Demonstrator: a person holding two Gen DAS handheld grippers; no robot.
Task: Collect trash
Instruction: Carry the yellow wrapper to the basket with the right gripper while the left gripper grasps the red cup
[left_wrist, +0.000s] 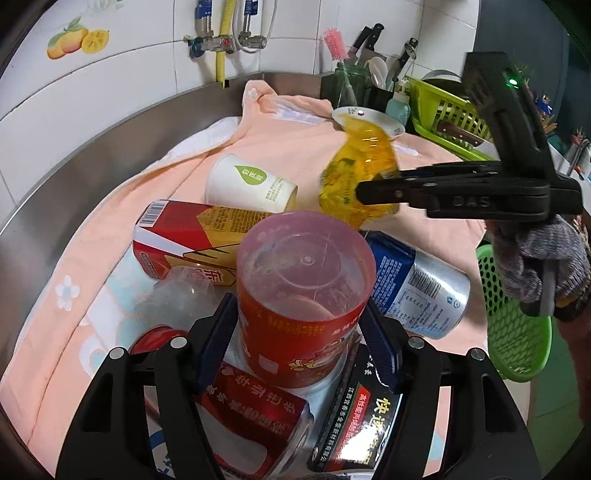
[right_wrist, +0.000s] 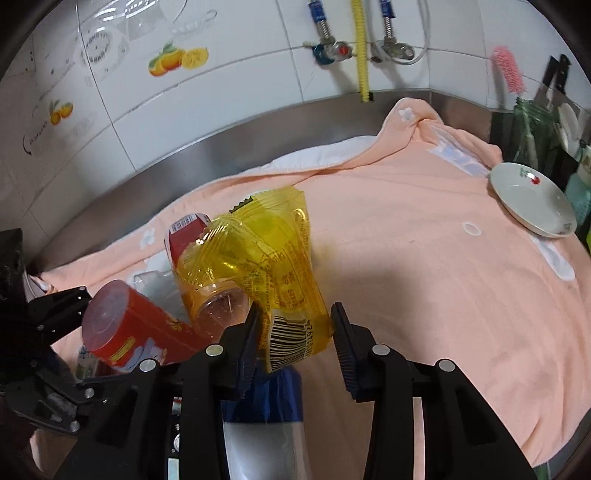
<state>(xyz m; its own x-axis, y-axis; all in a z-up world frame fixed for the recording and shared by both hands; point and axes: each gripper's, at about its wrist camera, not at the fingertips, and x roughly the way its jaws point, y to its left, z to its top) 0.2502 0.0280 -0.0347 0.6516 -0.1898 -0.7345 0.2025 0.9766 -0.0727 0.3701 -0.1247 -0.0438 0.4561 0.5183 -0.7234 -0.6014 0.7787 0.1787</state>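
Trash on a peach towel over a steel tabletop by a tiled wall.

- Left tool: jaws set either side of an upright red cup with a clear lid; whether the pads press on it I cannot tell.
- Right tool: closed on a crumpled yellow wrapper, barcode end between the jaws, held off the towel. In the left view it enters from the right, in a gloved hand, with the wrapper blurred.
- Left view only: white paper cup lying on its side, far; red carton at left; blue-and-silver can at right; black packet and red jar, near; green basket, far right.
- Right view only: full white saucer, far right on the towel.
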